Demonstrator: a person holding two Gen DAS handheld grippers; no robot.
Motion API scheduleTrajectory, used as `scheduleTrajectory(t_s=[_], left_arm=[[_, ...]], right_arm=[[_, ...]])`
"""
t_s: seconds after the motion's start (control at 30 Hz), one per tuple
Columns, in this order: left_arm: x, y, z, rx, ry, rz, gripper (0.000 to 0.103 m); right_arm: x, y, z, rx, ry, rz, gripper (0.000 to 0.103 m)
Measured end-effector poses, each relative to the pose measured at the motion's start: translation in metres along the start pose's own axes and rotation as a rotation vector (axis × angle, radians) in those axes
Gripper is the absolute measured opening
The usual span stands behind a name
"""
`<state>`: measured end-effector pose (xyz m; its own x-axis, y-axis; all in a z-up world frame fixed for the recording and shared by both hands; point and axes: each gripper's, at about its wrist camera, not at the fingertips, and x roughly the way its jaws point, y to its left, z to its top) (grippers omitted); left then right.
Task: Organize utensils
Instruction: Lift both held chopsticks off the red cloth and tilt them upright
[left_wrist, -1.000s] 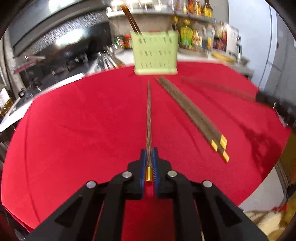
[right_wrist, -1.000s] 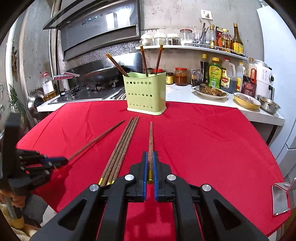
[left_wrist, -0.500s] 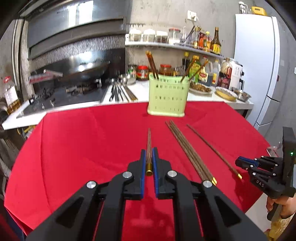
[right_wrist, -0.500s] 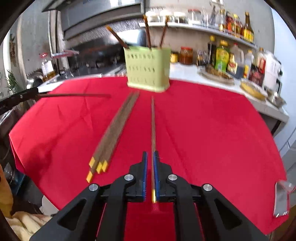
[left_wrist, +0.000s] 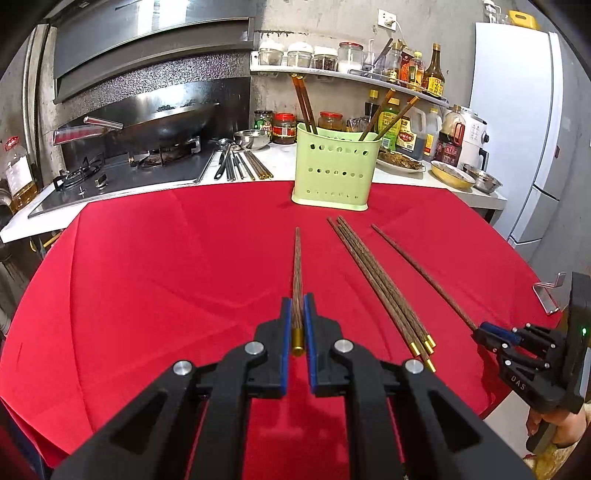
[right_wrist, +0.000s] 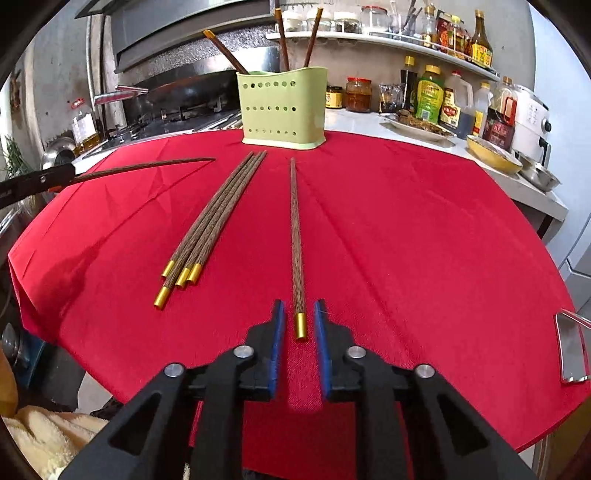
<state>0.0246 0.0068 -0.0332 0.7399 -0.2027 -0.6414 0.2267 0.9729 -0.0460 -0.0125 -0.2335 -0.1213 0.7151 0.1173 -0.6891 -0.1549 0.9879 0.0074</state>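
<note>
My left gripper (left_wrist: 297, 317) is shut on a dark wooden chopstick (left_wrist: 297, 273) with a gold cap, held above the red tablecloth (left_wrist: 166, 280) and pointing toward the green utensil holder (left_wrist: 335, 170). The holder has several chopsticks standing in it. My right gripper (right_wrist: 299, 319) is open, its blue pads on either side of the gold end of a single chopstick (right_wrist: 295, 236) lying on the cloth. A bundle of several chopsticks (right_wrist: 218, 218) lies to its left. In the left wrist view the right gripper (left_wrist: 495, 334) sits at the single chopstick's (left_wrist: 421, 275) near end.
Behind the table a counter (left_wrist: 406, 173) carries bottles, jars, bowls and a plate. A stove with a wok (left_wrist: 166, 122) stands at the back left. A metal clip (right_wrist: 570, 345) sits at the table's right edge. A white fridge (left_wrist: 524, 129) stands at the far right.
My right gripper has opened; its chopstick now lies on the cloth between the pads. My left gripper has steadied with its chopstick held off the cloth.
</note>
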Motion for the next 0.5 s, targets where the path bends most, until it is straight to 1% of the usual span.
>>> scheduleTrajectory(t_s=[0.07, 0.17, 0.27, 0.33, 0.5], left_arm=[[0.000, 0.000, 0.001, -0.001, -0.004, 0.003, 0.007], [-0.002, 0.001, 0.003, -0.005, -0.016, 0.008, 0.007], [-0.009, 0.004, 0.010, -0.010, -0.043, 0.014, 0.006], [-0.015, 0.005, 0.019, -0.009, -0.076, 0.018, 0.006], [-0.039, 0.008, 0.048, -0.005, -0.191, 0.026, 0.006]], right_arm=[[0.000, 0.000, 0.001, -0.003, -0.004, -0.002, 0.007], [-0.005, -0.004, 0.006, 0.021, -0.024, 0.029, 0.007], [-0.029, -0.003, 0.028, 0.009, -0.127, 0.025, 0.007], [-0.046, -0.004, 0.046, 0.005, -0.191, 0.026, 0.007], [-0.084, -0.006, 0.095, 0.001, -0.338, 0.039, 0.007]])
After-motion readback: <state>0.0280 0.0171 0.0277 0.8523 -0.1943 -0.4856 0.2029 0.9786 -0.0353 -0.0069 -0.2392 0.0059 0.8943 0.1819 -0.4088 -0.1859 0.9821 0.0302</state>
